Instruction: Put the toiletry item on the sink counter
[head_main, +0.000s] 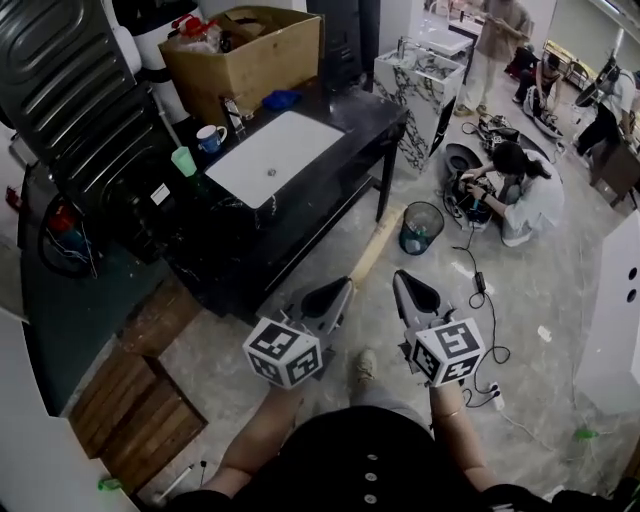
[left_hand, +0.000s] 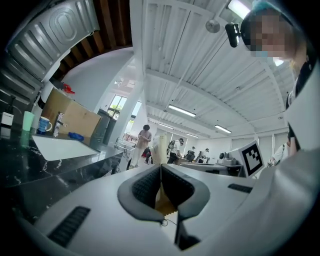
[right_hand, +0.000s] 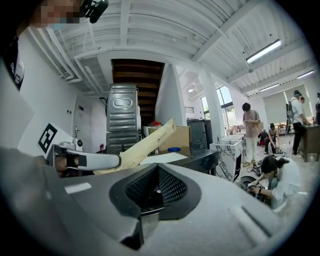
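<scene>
A long tan toiletry box sticks forward out of my left gripper, whose jaws are shut on its near end. In the left gripper view the box shows end-on between the pads. From the right gripper view the same box slants up to the right. My right gripper hangs beside it, shut and with nothing in it. Both are over the floor, a step short of the black sink counter with its white basin.
On the counter stand a green cup, a blue-and-white mug, a faucet and a cardboard box. A waste bin, cables and a crouching person are right of the counter. Wooden planks lie at left.
</scene>
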